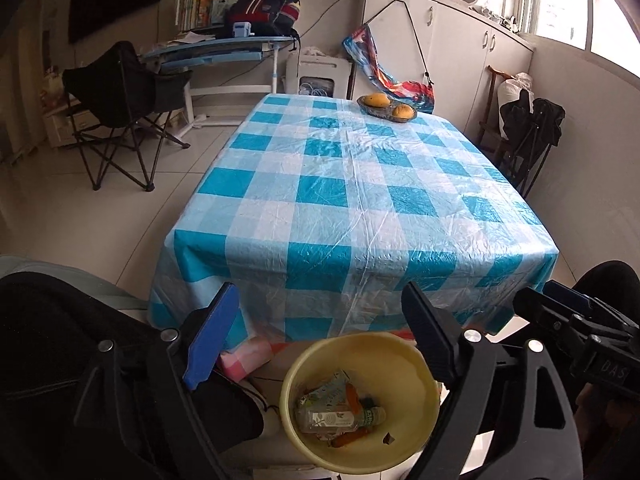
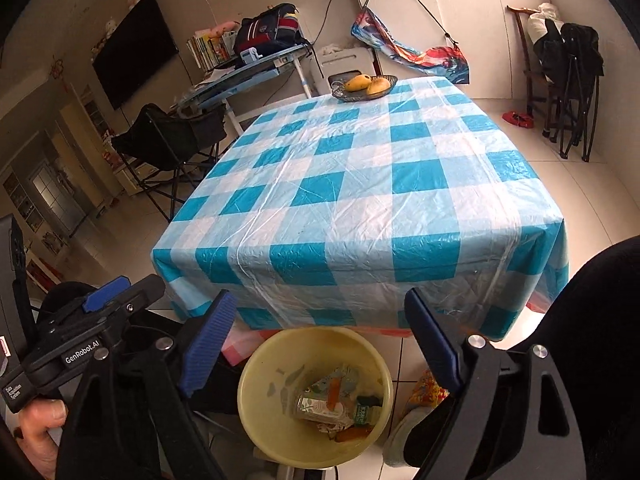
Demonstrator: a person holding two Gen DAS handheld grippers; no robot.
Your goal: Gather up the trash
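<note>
A yellow bin (image 1: 412,408) stands on the floor in front of the table and holds trash: a clear plastic bottle (image 1: 332,420), wrappers and orange scraps. It also shows in the right wrist view (image 2: 256,412) with the bottle (image 2: 320,406) inside. My left gripper (image 1: 320,344) is open and empty, held above the bin. My right gripper (image 2: 316,340) is open and empty, also above the bin. The right gripper shows at the right edge of the left wrist view (image 1: 576,320).
A table with a blue and white checked cloth (image 1: 360,184) stands ahead, with a dish of mangoes (image 1: 386,108) at its far end. A black folding chair (image 1: 116,108) and a desk (image 1: 216,52) stand at the left. White cabinets (image 1: 460,40) line the right wall.
</note>
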